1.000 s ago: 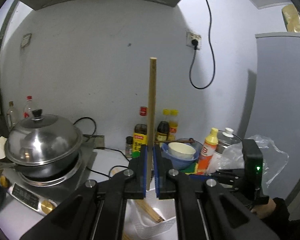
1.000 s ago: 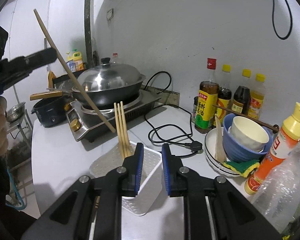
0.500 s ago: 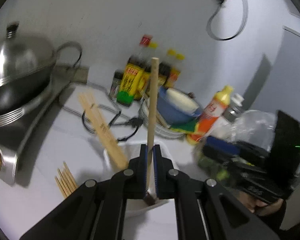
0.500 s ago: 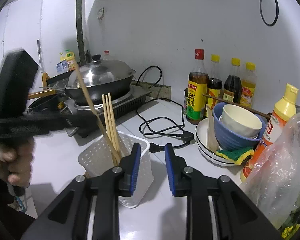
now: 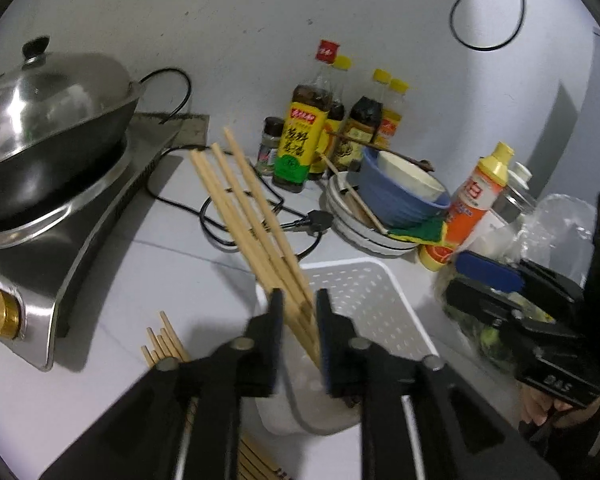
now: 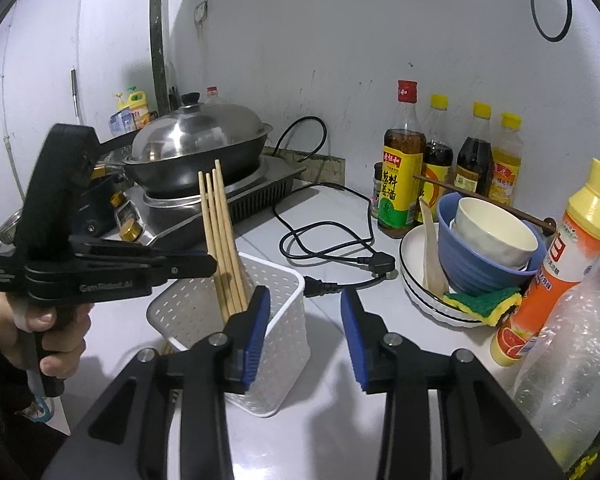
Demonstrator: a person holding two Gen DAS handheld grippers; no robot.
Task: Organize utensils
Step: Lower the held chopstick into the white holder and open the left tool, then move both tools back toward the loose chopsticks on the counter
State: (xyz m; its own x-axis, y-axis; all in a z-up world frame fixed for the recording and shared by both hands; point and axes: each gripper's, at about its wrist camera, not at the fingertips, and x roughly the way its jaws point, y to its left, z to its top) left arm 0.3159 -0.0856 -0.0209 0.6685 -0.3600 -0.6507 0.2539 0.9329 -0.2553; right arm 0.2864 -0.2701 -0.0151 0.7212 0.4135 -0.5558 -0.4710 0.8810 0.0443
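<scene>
Two grippers are held over a white counter [image 6: 332, 432]. A lidded wok [image 6: 198, 148] is seen on the stove behind. Four chopsticks [image 6: 220, 236] are leaned upright inside the white basket [image 6: 284, 320]. The left gripper [image 5: 298, 322] is being opened around their lower ends, pads apart. The right gripper [image 6: 304, 322] is being opened too, nothing held between.

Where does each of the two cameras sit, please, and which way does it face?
Left wrist: on the left gripper, jaws opening around chopsticks in the white basket; right gripper at right.
Right wrist: on the right gripper, opening, empty, over the basket's corner; left hand visible.
Shared: basket, chopsticks, wok, bottles.
</scene>
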